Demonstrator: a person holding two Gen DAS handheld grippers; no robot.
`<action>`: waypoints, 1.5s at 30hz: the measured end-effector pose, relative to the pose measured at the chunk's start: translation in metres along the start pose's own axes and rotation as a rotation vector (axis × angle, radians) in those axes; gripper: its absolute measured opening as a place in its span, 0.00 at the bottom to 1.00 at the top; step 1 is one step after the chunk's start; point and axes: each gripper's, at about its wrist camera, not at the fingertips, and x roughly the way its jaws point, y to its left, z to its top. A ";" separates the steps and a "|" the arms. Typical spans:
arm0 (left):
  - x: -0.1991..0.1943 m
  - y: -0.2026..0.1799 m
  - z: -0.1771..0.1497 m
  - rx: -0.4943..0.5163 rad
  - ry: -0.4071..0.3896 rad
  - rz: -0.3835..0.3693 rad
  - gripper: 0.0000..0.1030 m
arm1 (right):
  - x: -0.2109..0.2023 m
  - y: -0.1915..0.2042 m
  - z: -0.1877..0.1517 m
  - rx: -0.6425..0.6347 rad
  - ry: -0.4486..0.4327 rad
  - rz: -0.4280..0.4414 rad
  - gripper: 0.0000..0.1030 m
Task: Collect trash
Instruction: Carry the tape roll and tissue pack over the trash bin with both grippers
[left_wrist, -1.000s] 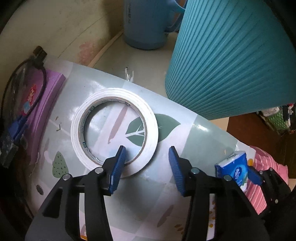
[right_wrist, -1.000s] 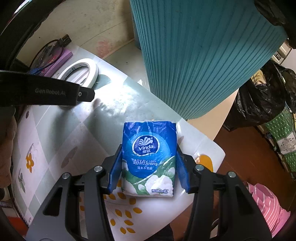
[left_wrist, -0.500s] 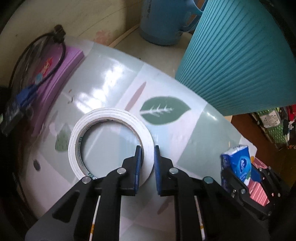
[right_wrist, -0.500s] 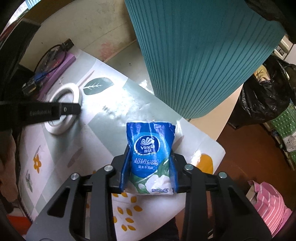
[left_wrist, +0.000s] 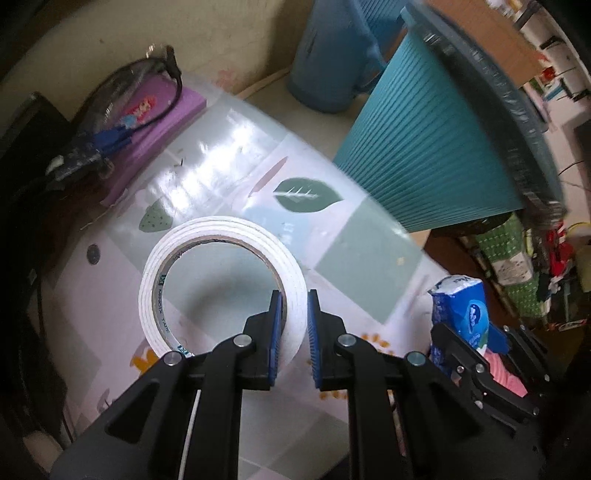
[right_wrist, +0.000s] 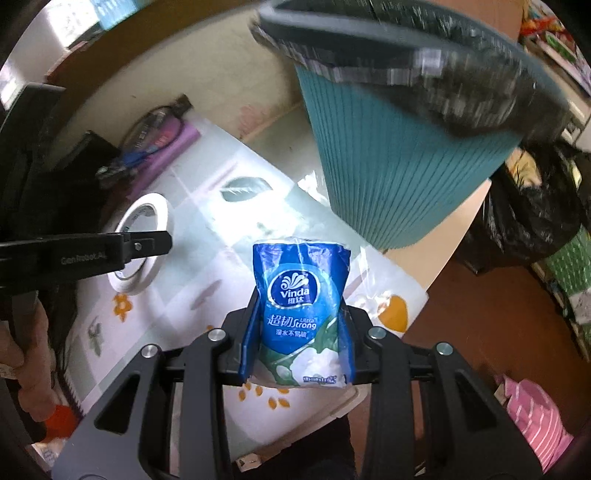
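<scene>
Jaws around tape roll (left_wrist: 184, 236) (bin (left_wrist: 436, 155) ahead)

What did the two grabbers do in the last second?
The left gripper closed on the tape roll rim and lifted it off the table. The right gripper squeezed tighter on the tissue pack and raised it. The teal bin stayed put.

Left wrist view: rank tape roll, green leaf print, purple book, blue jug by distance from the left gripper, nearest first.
From the left gripper:
1. Tape roll: clamped between the fingers, its rim in the jaws.
2. Green leaf print: on the tablecloth just past the roll, slightly right.
3. Purple book: far left, under the cable.
4. Blue jug: farthest, top centre, behind the teal bin.
</scene>
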 end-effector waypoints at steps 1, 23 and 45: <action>-0.008 -0.002 -0.001 -0.003 -0.010 -0.007 0.13 | -0.010 0.002 0.003 -0.017 -0.014 0.001 0.35; -0.111 -0.129 0.066 0.106 -0.199 -0.164 0.13 | -0.125 -0.058 0.088 0.018 -0.268 -0.069 0.35; -0.051 -0.219 0.165 0.046 -0.173 -0.123 0.13 | -0.076 -0.163 0.183 -0.067 -0.170 -0.008 0.37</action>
